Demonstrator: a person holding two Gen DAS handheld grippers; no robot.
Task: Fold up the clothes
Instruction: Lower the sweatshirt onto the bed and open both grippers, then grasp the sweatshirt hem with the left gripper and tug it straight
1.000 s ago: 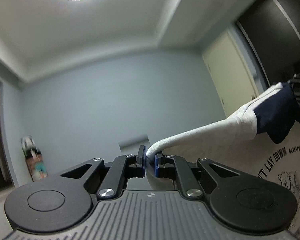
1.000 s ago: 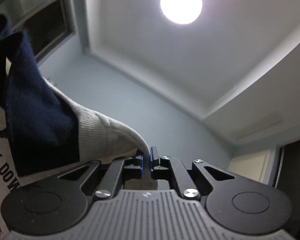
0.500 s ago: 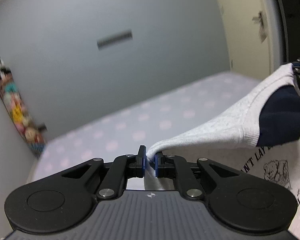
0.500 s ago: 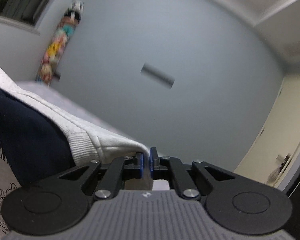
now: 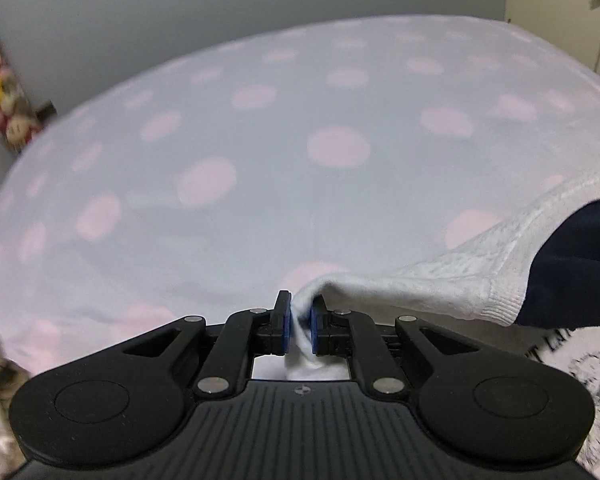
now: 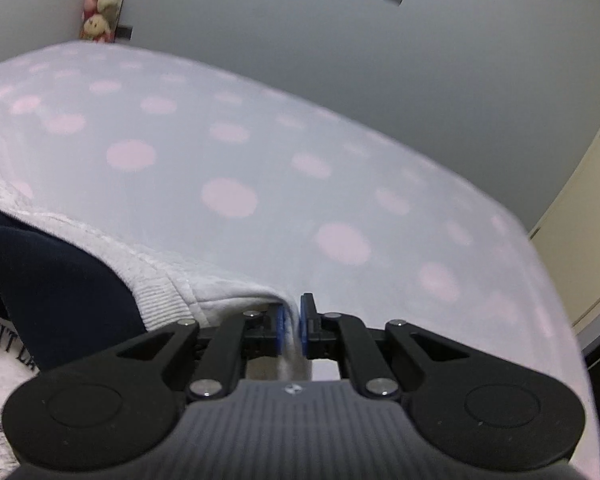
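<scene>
Grey knitted cloth was pinched in both grippers. The left gripper (image 5: pixel 299 322) had its blue pads pressed on a corner of the sweatshirt (image 5: pixel 440 280), and the cloth ran off toward 3 o'clock in that view. There its ribbed edge met a dark navy part (image 5: pixel 572 264). Black printed letters showed low at 4 o'clock. The right gripper (image 6: pixel 293 326) also squeezed a corner of the sweatshirt (image 6: pixel 204 288), and the cloth ran off toward 9 o'clock in its view, past a navy part (image 6: pixel 56 280). The bed cover (image 5: pixel 260 184), pale with pink dots, lay under and beyond the sweatshirt. A stack of bright soft toys (image 6: pixel 102 0) stood by the grey wall (image 6: pixel 340 52) at 11 o'clock.
</scene>
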